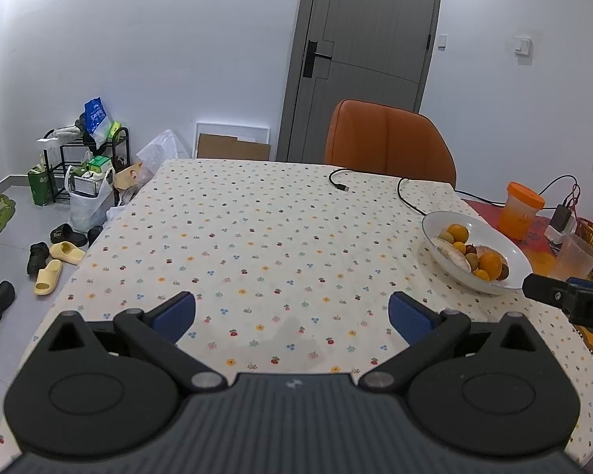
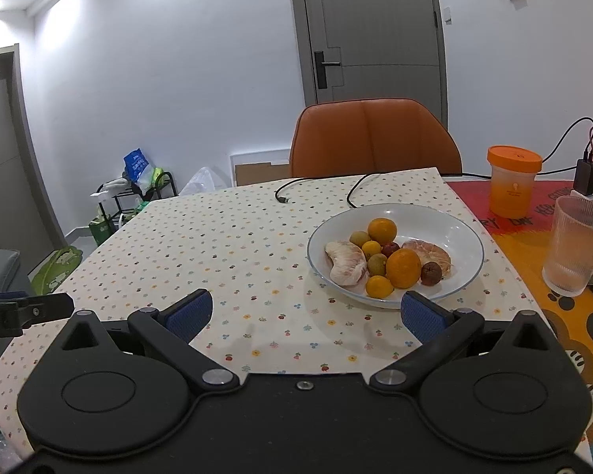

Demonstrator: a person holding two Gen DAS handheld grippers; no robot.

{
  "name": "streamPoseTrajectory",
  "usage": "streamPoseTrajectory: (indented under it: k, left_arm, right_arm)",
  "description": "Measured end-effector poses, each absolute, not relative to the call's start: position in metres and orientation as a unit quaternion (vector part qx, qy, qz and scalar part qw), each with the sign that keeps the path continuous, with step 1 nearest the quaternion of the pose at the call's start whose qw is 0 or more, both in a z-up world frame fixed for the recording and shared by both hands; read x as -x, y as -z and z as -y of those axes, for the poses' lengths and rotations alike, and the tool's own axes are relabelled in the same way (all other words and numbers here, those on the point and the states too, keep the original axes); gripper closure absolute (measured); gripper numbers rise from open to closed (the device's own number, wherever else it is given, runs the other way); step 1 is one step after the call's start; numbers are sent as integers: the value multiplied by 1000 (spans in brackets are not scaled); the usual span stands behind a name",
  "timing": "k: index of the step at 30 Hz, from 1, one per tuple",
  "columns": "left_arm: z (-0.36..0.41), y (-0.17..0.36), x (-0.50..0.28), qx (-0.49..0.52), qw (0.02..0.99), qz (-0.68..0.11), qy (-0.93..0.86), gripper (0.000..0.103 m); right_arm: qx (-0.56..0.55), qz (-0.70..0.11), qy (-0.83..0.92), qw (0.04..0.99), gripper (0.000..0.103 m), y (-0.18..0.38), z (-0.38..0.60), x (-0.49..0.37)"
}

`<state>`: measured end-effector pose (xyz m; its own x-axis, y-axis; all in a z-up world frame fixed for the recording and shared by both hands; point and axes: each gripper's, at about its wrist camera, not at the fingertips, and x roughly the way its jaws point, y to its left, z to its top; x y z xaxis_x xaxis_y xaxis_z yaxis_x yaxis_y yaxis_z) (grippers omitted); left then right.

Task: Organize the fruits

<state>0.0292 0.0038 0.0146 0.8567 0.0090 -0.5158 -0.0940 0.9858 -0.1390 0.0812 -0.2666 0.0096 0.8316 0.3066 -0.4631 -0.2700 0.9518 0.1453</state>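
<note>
A white bowl (image 2: 462,233) sits on the patterned tablecloth and holds oranges (image 2: 403,268), small yellow citrus (image 2: 378,286), kiwis (image 2: 376,264), a dark red fruit (image 2: 431,273) and two peeled pomelo pieces (image 2: 346,262). My right gripper (image 2: 306,318) hovers open just short of the bowl's near rim, its right pad (image 2: 425,320) overlapping the rim. In the left wrist view the same bowl (image 1: 514,254) lies far right. My left gripper (image 1: 292,314) is open over bare cloth, well left of the bowl.
An orange-lidded cup (image 2: 514,181), a ribbed clear glass (image 2: 575,245), a charger and cables (image 2: 587,175) stand right of the bowl. A black cable (image 1: 338,179) lies at the table's far edge before an orange chair (image 1: 387,138). Shoes and bags (image 1: 55,252) are on the floor left.
</note>
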Motion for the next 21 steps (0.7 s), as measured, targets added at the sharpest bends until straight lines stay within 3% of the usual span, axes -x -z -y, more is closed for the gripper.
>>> streamPoseTrajectory:
  k: [21]
  left_arm:
    - [-2,-11,-28,75,961,-267,-24,0]
  right_arm:
    - [-34,-254,-150,955,0,-2,265,-83]
